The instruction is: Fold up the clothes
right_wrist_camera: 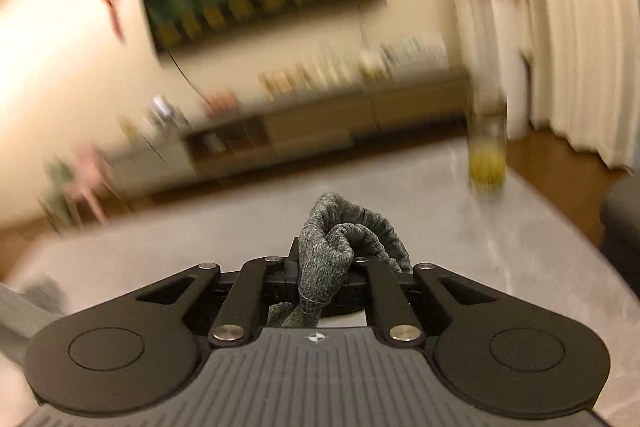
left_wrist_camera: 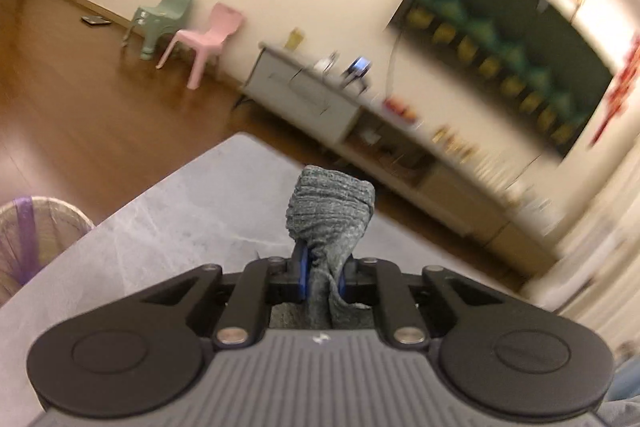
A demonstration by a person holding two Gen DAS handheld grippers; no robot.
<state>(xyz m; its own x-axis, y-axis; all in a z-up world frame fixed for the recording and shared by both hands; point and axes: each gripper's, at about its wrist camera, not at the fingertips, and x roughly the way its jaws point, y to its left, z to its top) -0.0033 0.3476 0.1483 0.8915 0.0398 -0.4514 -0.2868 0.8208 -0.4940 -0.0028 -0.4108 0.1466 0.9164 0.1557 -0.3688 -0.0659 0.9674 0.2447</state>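
Left wrist view, near: left tongs (left_wrist_camera: pixel 320 269) pinched tight on a bunched edge of grey knit cloth (left_wrist_camera: pixel 330 211), which sticks up past the tips at lower centre of frame, the rest trailing back under the tool. Right wrist view, near: right tongs (right_wrist_camera: pixel 320 273) likewise narrow, clamped on another gathered edge of the same kind of grey knit (right_wrist_camera: pixel 340 235), rolled hem curling off to the right. Beyond both, pale grey surface (left_wrist_camera: pixel 160 219); a blurred bottle (right_wrist_camera: pixel 486 147) stands on it, upper right. Far: pink chair (left_wrist_camera: pixel 208 35), dark screen (left_wrist_camera: pixel 500 39) on the wall.

Step, by my reading: garment lifted by two points, held clear of the surface. Next calls for spreading the hands to tension the cloth, then laying it flat. Long axis hidden; it likely runs between the two grips.
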